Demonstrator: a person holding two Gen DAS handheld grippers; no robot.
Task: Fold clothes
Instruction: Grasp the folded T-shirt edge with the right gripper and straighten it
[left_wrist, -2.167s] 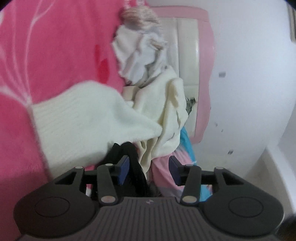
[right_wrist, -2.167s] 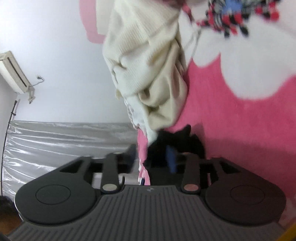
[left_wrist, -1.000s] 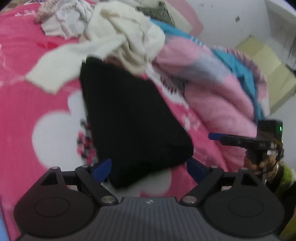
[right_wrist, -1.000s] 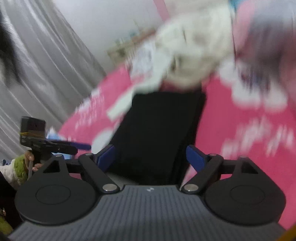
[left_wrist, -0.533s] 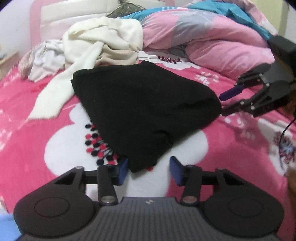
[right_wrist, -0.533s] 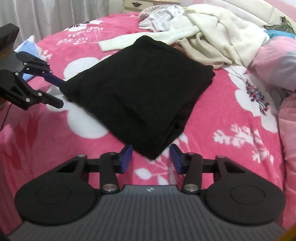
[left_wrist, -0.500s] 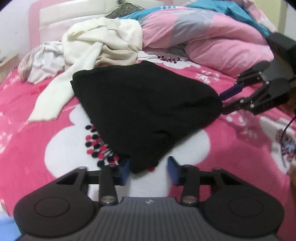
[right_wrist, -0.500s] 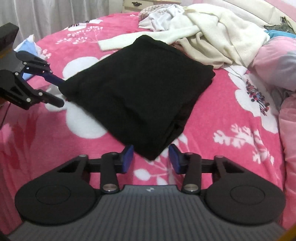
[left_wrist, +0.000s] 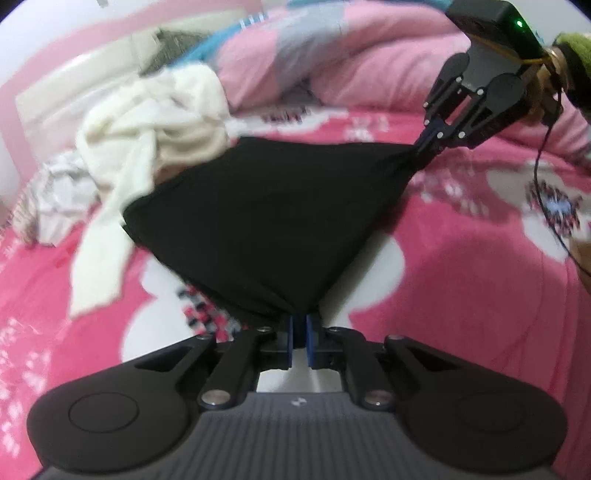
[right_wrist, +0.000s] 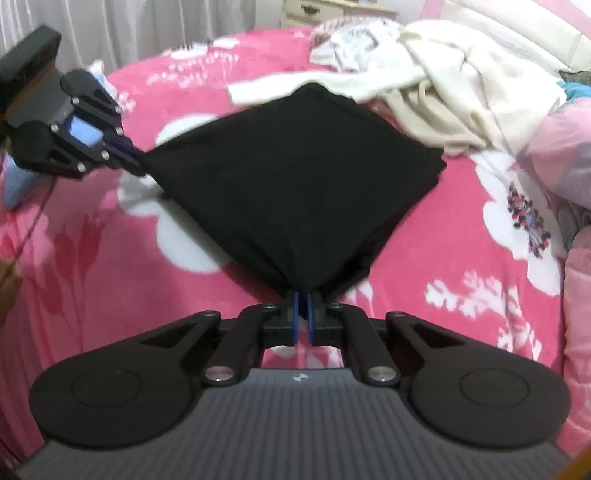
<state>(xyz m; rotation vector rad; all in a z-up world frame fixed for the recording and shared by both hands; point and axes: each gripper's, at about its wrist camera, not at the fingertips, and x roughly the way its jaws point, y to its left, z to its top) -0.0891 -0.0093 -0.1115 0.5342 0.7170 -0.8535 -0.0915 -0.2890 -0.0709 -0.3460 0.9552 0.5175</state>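
A black garment (left_wrist: 273, 221) lies folded on the pink flowered bedspread (left_wrist: 461, 280), stretched taut between both grippers. My left gripper (left_wrist: 299, 323) is shut on its near corner. In the same view my right gripper (left_wrist: 424, 147) is shut on the far right corner. The right wrist view shows the black garment (right_wrist: 295, 184) again: my right gripper (right_wrist: 303, 299) pinches its near corner, and my left gripper (right_wrist: 135, 157) clamps the left corner. Both pinched corners are lifted a little off the bed.
A heap of cream and white clothes (left_wrist: 155, 122) lies just behind the garment, one cream sleeve (left_wrist: 99, 254) trailing forward. A bundled pink and blue quilt (left_wrist: 351, 55) fills the back right. A padded headboard (right_wrist: 517, 40) and a small dresser (right_wrist: 332, 11) stand beyond.
Both grippers have gone from open around the garment's near corners to shut on them. The corners are now pulled up and the cloth is drawn tight between them.
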